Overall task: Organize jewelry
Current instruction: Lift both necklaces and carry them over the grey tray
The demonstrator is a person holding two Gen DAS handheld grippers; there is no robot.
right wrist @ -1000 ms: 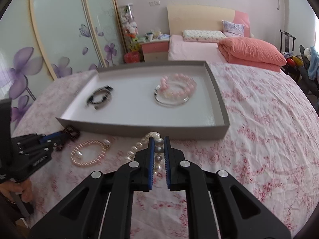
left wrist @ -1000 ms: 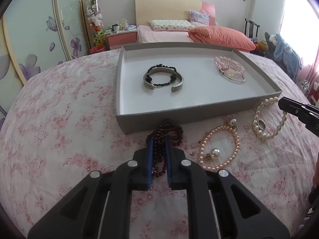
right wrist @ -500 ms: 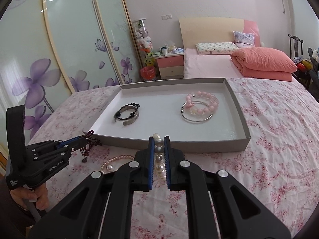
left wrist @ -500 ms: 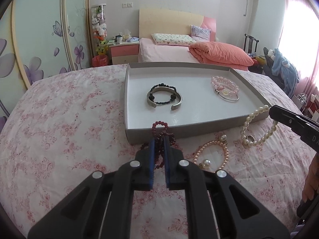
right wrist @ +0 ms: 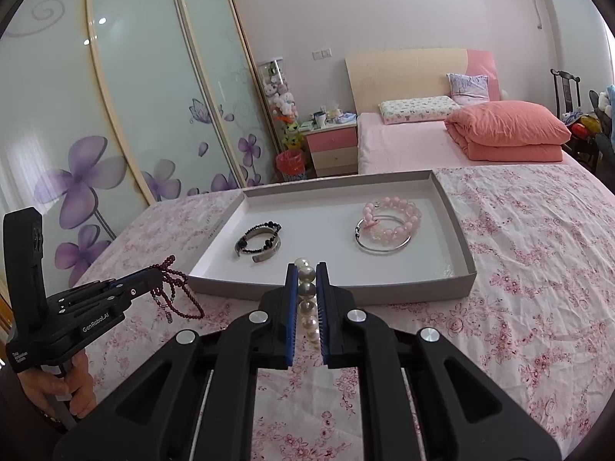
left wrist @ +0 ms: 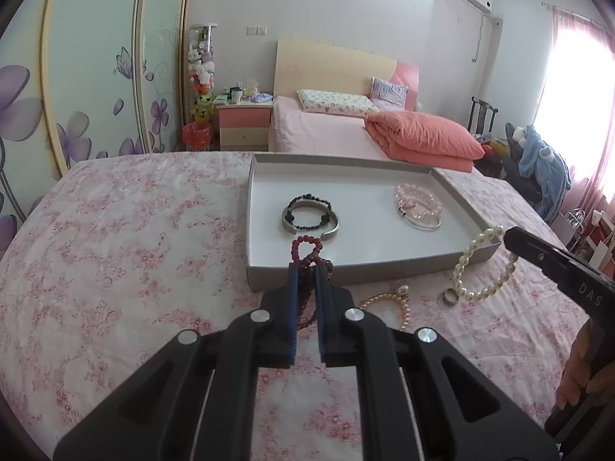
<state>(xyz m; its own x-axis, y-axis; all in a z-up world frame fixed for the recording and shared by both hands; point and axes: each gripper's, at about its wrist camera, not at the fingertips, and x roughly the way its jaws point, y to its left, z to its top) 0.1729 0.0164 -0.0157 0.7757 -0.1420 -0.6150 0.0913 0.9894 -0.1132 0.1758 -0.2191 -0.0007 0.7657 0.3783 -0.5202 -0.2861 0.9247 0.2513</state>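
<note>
My left gripper (left wrist: 306, 269) is shut on a dark red bead string (left wrist: 306, 246), which hangs off the floral cloth just before the grey tray's near wall (left wrist: 357, 269). In the right wrist view that same left gripper (right wrist: 153, 276) holds the red bead string (right wrist: 173, 288) left of the tray. My right gripper (right wrist: 306, 269) is shut on a white pearl bracelet (right wrist: 306, 274); from the left the pearl bracelet (left wrist: 480, 265) dangles at the tray's right corner. Inside the tray lie a black bead and silver bangle pair (left wrist: 310, 215) and a pink bead bracelet with a silver ring (left wrist: 419, 203).
A pink pearl necklace (left wrist: 388, 303) and a small ring (left wrist: 449, 297) lie on the cloth in front of the tray. Beyond the table stand a bed with an orange quilt (left wrist: 423, 134), a nightstand (left wrist: 244, 123) and sliding wardrobe doors (right wrist: 115, 115).
Both grippers have risen with their jewelry: the red bead string and the pearl bracelet have come up off the cloth and now hang at the tray's near edge.
</note>
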